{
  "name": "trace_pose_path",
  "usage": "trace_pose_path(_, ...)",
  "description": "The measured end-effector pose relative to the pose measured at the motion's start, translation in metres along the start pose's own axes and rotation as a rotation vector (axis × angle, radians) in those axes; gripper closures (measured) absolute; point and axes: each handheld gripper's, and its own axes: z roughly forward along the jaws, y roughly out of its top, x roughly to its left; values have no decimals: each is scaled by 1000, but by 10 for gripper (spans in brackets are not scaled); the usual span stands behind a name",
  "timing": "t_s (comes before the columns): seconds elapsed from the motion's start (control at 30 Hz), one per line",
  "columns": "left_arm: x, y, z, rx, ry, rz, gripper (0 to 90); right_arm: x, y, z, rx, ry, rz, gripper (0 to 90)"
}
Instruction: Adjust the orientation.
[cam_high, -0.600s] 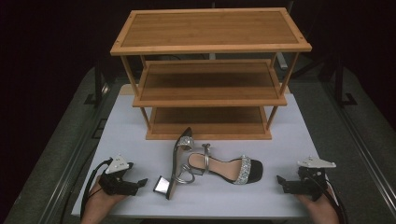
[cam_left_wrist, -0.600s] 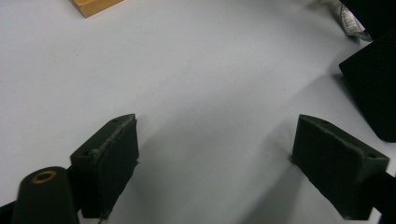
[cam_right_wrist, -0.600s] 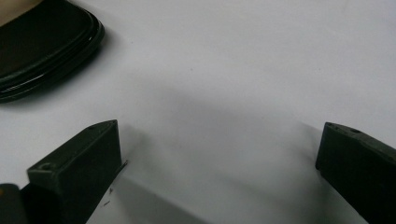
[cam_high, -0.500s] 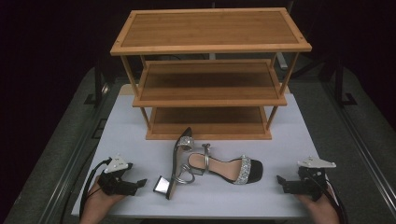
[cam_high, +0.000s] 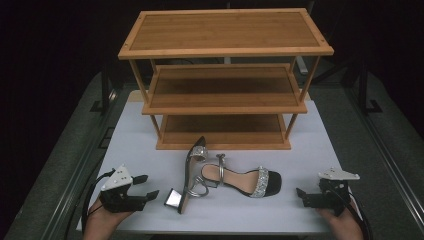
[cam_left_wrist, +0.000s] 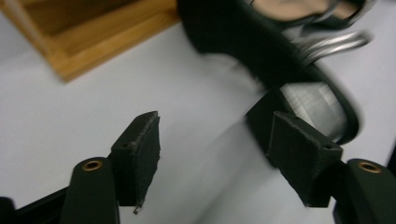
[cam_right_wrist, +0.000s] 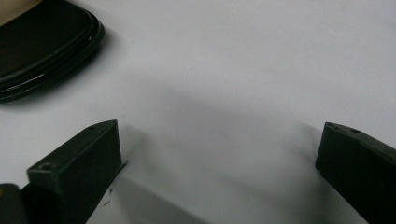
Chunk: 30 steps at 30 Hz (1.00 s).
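Between the two tongs a sandal (cam_high: 225, 180) lies tipped on its side on the white table (cam_high: 140, 135), before the wooden rack (cam_high: 225, 85). Left tongs (cam_high: 142, 190), jaws apart, point at its heel, likely to grasp it; right tongs (cam_high: 302, 196) wait wide open beyond the toe.

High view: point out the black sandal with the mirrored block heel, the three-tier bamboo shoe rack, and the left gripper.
Black sandal (cam_high: 235, 179), high view, insole.
Bamboo shoe rack (cam_high: 225, 31), high view, top shelf.
Left gripper (cam_high: 144, 186), high view, between the fingertips.
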Motion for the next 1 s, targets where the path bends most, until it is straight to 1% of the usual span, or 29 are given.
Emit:
trace_pose_path(0.13,-15,13,5,-28,-53,18,338,0,0,0,0,0,0,0)
trace_pose_path(0.2,-22,19,10,-31,-64,37,352,0,0,0,0,0,0,0)
trace_pose_path(0.23,-22,19,10,-31,-64,37,357,0,0,0,0,0,0,0)
trace_pose_path(0.27,-26,23,14,-30,-69,45,357,0,0,0,1,0,0,0)
trace_pose_path(0.3,-30,28,21,-26,-82,53,357,0,0,0,1,0,0,0)
trace_pose_path(0.4,-37,33,31,-8,-94,83,356,0,0,0,0,0,0,0)
trace_pose_path(0.43,-37,33,31,-8,-94,83,355,0,0,0,0,0,0,0)
trace_pose_path(0.5,-42,35,37,6,-99,114,357,0,0,0,0,0,0,0)
trace_pose_path(0.53,-46,37,43,15,-111,130,358,0,0,0,0,0,0,0)
trace_pose_path(0.6,-50,39,48,22,-124,144,369,0,0,0,0,0,0,0)
trace_pose_path(0.67,-54,40,52,26,-126,162,384,0,0,0,0,0,0,0)
trace_pose_path(0.7,-54,40,52,26,-126,162,403,0,0,0,0,0,0,0)
trace_pose_path(0.73,-57,42,56,34,-120,191,426,0,0,0,0,0,0,0)
trace_pose_path(0.77,-57,42,56,34,-120,191,445,0,0,0,0,0,0,0)
trace_pose_path(0.8,-60,44,57,23,-113,220,482,0,0,0,0,0,0,0)
trace_pose_path(0.83,-61,44,57,18,-116,235,522,0,0,0,0,0,0,0)
trace_pose_path(0.87,-62,45,56,13,-108,250,565,0,0,0,0,0,0,0)
trace_pose_path(0.9,-62,45,56,13,-108,250,594,0,0,0,0,0,0,0)
trace_pose_path(0.93,-65,46,55,1,-97,275,634,0,0,0,0,0,0,0)
trace_pose_path(1.0,-66,48,52,-10,-79,302,731,0,0,0,0,0,0,0)
